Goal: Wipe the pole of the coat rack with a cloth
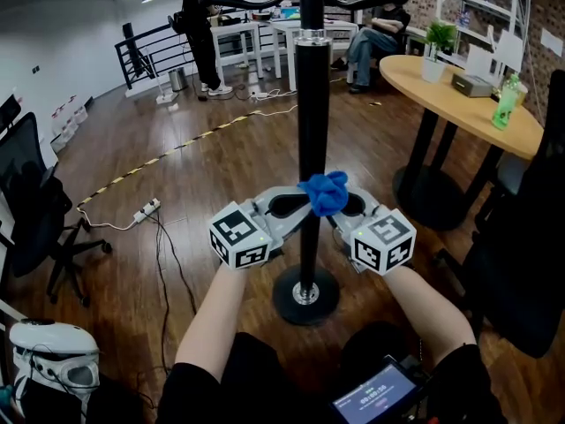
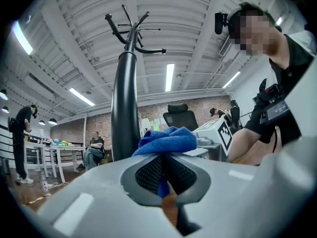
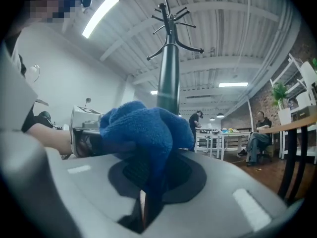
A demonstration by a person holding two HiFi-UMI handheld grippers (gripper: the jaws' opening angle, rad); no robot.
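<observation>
**Screen [image 1: 381,394] unreadable; cloth [image 1: 326,192] at pole [image 1: 311,122]**

Digits on the screen at your chest are too blurred to read. Your left gripper [image 2: 164,172] and right gripper [image 3: 148,182] each pinch the bunched blue cloth against the black pole.

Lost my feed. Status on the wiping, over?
Both shut on cloth: left tool, right tool. Cloth bunched at pole. Table off right, apart from pole.

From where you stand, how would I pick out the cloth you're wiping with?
Find the tall black pole straight ahead. Partway down it, the left gripper and right gripper meet, both pinching a bunched cloth. It is the only bright blue thing among black and grey.
</observation>
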